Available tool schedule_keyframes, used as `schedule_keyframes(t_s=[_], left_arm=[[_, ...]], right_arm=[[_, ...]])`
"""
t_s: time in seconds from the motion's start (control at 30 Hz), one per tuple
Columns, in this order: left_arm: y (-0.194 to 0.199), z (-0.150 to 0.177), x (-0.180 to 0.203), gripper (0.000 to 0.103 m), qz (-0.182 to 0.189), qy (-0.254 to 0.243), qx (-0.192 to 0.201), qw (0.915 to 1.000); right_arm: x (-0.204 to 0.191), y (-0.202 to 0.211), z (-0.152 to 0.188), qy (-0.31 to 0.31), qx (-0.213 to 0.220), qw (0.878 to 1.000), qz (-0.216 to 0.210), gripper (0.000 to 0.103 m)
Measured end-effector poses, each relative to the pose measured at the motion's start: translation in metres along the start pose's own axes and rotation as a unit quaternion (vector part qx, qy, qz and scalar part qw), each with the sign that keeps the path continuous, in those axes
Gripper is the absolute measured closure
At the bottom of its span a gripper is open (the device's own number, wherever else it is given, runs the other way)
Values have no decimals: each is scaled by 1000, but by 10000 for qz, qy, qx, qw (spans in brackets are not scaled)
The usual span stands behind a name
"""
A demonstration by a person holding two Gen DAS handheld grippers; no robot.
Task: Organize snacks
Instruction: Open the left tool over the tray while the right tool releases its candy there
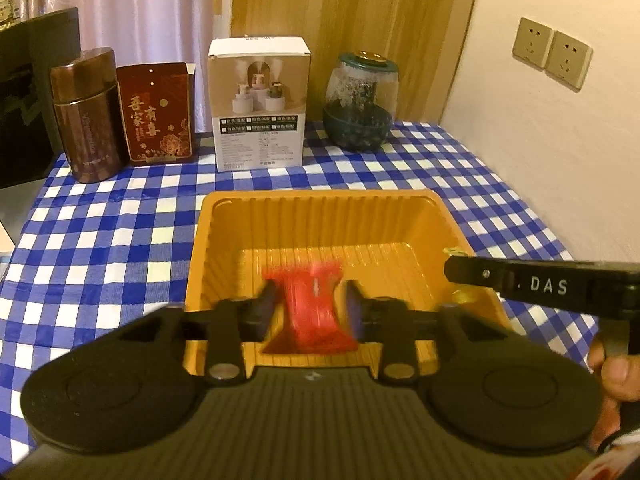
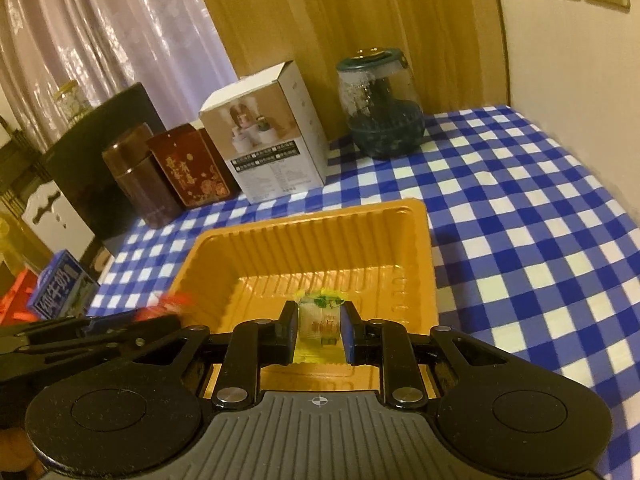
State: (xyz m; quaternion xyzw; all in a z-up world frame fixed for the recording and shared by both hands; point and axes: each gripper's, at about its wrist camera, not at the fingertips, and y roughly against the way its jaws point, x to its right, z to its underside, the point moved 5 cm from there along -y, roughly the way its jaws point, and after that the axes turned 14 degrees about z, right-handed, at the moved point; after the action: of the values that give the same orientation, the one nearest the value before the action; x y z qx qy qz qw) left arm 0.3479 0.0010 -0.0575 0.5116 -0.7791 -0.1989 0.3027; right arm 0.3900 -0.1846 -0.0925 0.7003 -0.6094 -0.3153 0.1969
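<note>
One orange tray (image 1: 320, 216) sits on the checked surface (image 1: 120, 220). Two tools hover over it: the left tool (image 1: 312, 306) stands narrow, a red snack packet (image 1: 314, 312) between its pads, contact blurred; the right tool (image 2: 319, 326) is narrow around one pale green-printed snack (image 2: 320, 320). Behind stand four containers: brown tin (image 1: 86, 116), red box (image 1: 158, 114), white carton (image 1: 260, 104), glass jar (image 1: 360, 100).

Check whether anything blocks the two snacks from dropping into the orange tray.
Nothing visible does. The red snack between the left gripper jaws and the pale snack in the right gripper both hang over the orange tray, whose floor beneath is bare.
</note>
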Motion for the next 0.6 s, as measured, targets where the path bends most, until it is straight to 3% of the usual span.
schedule_keyframes(t_s=[0.03,0.07,0.1,0.6], left_arm=[[0,0,-1,63,7,18,14,10000],[0,-1,-2,63,7,31,27,10000],[1,0,-2,63,-2,33,39,10000],[68,52,-7,57,-154,521,296,9981]], right_arm=[[0,-1,0,-26,-8,10000,-30,67],[1,-1,1,-83,8,9999,-71,50],[3,0,1,-140,58,9998,-101,46],[33,49,41,-574,86,9981,211,45]])
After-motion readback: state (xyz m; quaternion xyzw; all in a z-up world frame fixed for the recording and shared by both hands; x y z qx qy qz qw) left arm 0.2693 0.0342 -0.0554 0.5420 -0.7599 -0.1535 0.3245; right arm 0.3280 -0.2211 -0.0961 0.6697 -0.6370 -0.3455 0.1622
